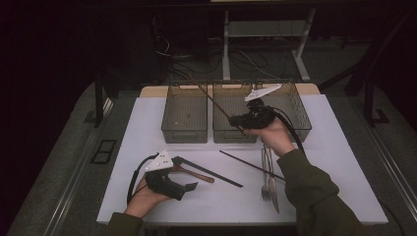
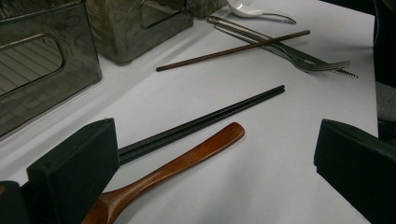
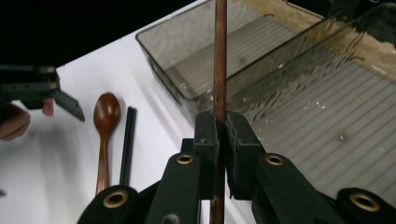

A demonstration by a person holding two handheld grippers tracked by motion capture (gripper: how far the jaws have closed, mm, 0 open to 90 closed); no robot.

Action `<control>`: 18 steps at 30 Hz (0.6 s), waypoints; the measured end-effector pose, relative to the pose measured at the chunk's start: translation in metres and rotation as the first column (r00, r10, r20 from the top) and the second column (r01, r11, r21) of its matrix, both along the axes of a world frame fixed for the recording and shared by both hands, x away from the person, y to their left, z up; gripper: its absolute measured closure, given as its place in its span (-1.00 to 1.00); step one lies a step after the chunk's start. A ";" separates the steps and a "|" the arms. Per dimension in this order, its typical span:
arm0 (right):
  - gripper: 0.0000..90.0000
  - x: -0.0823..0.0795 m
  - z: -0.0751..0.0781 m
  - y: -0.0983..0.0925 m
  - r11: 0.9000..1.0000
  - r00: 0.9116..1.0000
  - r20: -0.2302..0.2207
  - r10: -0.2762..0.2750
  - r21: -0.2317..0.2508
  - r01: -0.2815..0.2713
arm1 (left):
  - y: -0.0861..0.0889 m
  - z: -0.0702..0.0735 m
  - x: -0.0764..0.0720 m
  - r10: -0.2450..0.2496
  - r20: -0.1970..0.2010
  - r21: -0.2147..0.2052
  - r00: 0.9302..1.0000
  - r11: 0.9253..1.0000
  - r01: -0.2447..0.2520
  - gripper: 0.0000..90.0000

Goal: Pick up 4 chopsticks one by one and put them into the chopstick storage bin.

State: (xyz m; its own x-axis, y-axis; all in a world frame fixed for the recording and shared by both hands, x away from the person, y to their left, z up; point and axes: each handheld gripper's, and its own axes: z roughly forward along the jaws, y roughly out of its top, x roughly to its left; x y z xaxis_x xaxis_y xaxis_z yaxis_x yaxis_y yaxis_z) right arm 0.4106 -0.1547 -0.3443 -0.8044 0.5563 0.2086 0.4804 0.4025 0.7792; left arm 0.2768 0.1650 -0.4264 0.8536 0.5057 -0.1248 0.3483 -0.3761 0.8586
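1 white spoon (image 2: 243, 6), perhaps ceramic, beside forks (image 2: 303, 58).

In the right gripper view the brown chopstick (image 3: 220, 70) runs off both the top and bottom edges. In the left gripper view the wooden spoon (image 2: 173, 170) has its bowl hidden behind the near left jaw, and the black chopsticks (image 2: 210, 119) vanish behind it too.

Inventory: three clear bins (image 1: 184, 118) at the far side. Two brown chopsticks (image 1: 248, 163), one held and one lying. One pair of black chopsticks (image 1: 209, 172). One wooden spoon (image 1: 194, 174). One fork (image 1: 266, 172), one knife (image 1: 272, 189), one white spoon (image 2: 252, 9).
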 end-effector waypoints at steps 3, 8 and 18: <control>0.85 0.005 0.002 0.007 1.000 1.000 0.002 -0.005 0.013 0.005 | 0.000 0.000 0.000 0.000 0.000 -0.004 1.000 1.000 0.000 -1.00; 0.85 0.015 0.005 0.019 1.000 1.000 0.003 -0.017 0.014 0.017 | 0.000 0.000 0.000 -0.002 0.001 -0.006 1.000 1.000 0.002 -1.00; 0.85 0.036 0.007 0.047 0.997 0.998 0.000 -0.064 0.036 0.064 | 0.001 0.001 0.000 -0.003 0.004 -0.008 1.000 1.000 0.004 -1.00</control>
State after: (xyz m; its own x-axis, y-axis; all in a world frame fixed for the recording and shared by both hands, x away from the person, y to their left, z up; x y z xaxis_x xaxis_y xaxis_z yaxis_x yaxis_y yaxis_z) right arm 0.4462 -0.1077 -0.3372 -0.7675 0.5989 0.2286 0.5037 0.3430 0.7929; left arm 0.2766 0.1660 -0.4256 0.8560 0.5017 -0.1250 0.3432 -0.3706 0.8631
